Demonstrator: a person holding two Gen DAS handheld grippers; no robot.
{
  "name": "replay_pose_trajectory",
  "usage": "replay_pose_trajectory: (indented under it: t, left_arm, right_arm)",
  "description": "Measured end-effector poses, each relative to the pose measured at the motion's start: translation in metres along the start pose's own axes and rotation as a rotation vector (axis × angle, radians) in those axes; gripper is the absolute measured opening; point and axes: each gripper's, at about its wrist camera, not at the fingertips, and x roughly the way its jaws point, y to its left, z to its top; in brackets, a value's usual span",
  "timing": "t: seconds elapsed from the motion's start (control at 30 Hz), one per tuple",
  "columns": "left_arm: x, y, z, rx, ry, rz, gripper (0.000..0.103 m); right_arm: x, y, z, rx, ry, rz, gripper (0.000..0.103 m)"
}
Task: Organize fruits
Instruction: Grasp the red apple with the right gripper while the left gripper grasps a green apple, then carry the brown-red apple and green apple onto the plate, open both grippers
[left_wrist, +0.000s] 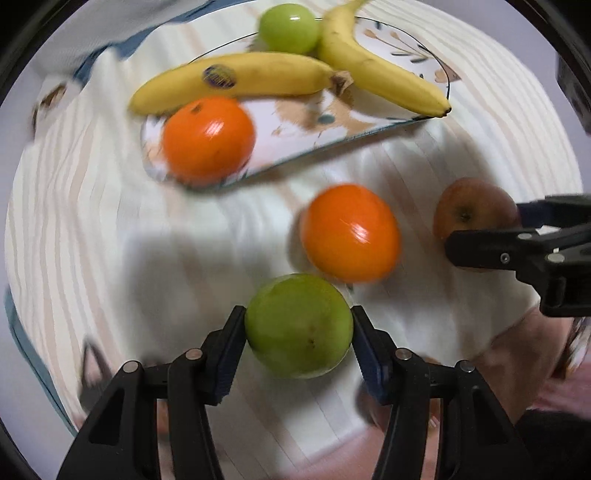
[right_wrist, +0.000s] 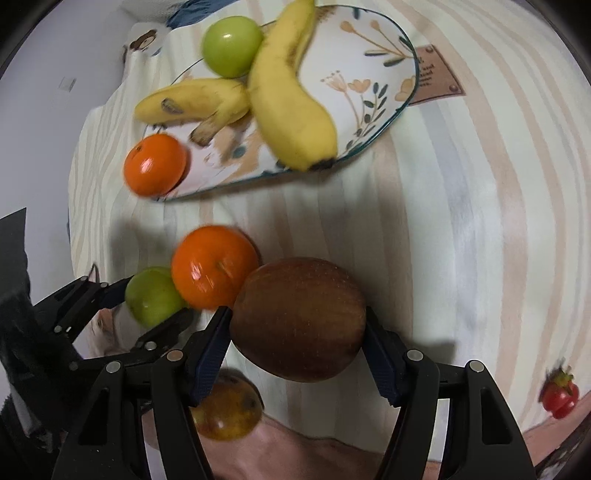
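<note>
My left gripper (left_wrist: 298, 325) is shut on a green apple (left_wrist: 298, 326), also seen in the right wrist view (right_wrist: 151, 297). My right gripper (right_wrist: 297, 325) is shut on a red apple (right_wrist: 299, 319), which also shows in the left wrist view (left_wrist: 474, 210). A loose orange (left_wrist: 351, 232) lies on the cloth between them, also in the right wrist view (right_wrist: 214, 267). The floral plate (right_wrist: 373, 66) farther off holds two bananas (right_wrist: 291, 96), a second green apple (right_wrist: 232, 46) and a second orange (right_wrist: 155, 170) at its near left rim.
A striped cloth (right_wrist: 461, 221) covers the surface. A yellow-brown fruit (right_wrist: 227, 411) lies below my right gripper's left finger. A small red strawberry-like item (right_wrist: 559, 393) sits at the right edge. A brown label (right_wrist: 437, 75) is on the cloth beside the plate.
</note>
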Motion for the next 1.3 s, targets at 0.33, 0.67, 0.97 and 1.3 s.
replay_pose_trajectory:
  t: [0.33, 0.67, 0.97, 1.3]
  left_arm:
    - [0.004, 0.016, -0.099, -0.273, 0.115, 0.0, 0.053]
    - [0.027, 0.041, -0.044, -0.273, 0.082, 0.047, 0.053]
    - [0.022, 0.034, -0.013, -0.287, 0.053, 0.055, 0.053]
    - [-0.063, 0.033, 0.025, -0.345, -0.088, -0.066, 0.053]
  right_arm:
    - [-0.015, -0.002, -0.062, -0.15, 0.048, -0.108, 0.07]
    - [-0.002, -0.008, -0.064, -0.138, 0.026, -0.151, 0.068]
    - [-0.004, -0.002, -0.072, -0.131, -0.026, -0.159, 0.067]
    - [-0.058, 0.008, -0.058, -0.138, -0.136, -0.085, 0.066]
